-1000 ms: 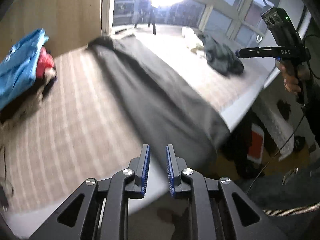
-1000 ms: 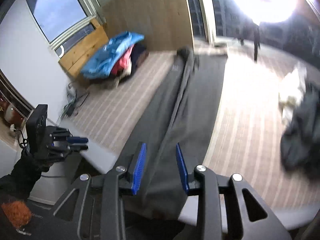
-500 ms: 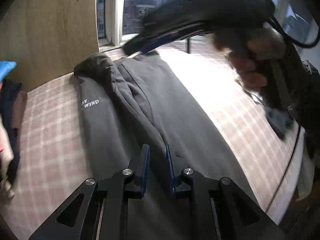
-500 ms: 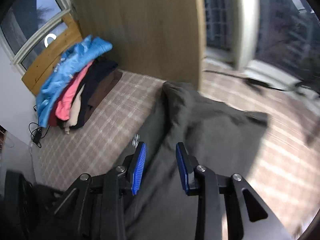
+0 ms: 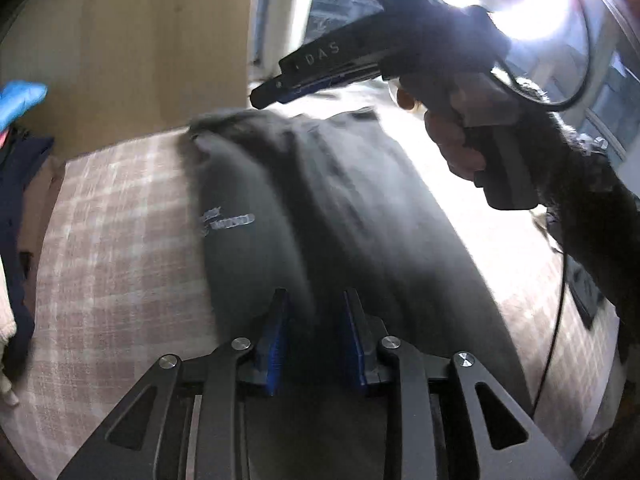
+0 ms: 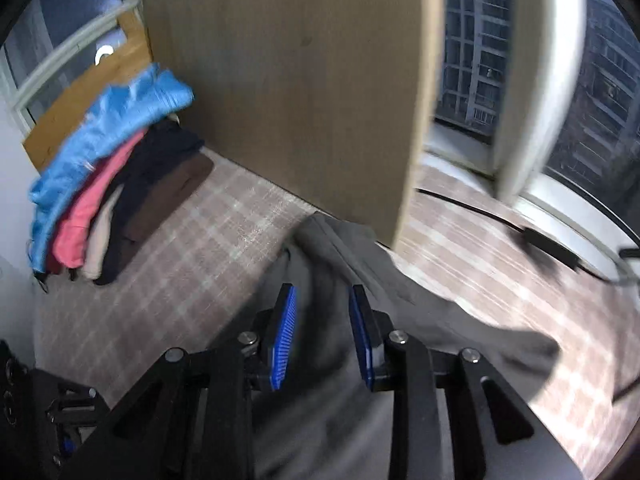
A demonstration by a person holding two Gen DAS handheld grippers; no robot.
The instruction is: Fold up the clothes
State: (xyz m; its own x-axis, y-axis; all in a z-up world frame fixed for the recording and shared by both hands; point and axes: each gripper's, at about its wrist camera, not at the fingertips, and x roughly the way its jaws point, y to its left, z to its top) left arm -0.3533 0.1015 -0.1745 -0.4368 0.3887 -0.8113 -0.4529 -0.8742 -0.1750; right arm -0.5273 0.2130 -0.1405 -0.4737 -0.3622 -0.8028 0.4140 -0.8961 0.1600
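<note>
Dark grey trousers (image 5: 320, 208) lie lengthwise on the checked bed cover (image 5: 120, 240), filling the frame's centre in both views. The left gripper (image 5: 314, 336) hovers over them, jaws narrowly parted and empty. The right gripper (image 6: 322, 332) likewise holds nothing, jaws slightly apart. Folded clothes (image 6: 108, 184) are stacked at left.

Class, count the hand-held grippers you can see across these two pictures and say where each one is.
2. The left hand-held gripper hangs over the dark grey trousers, nearer the bed's foot. The right hand-held gripper is above the trousers' far end by the wooden board.
</note>
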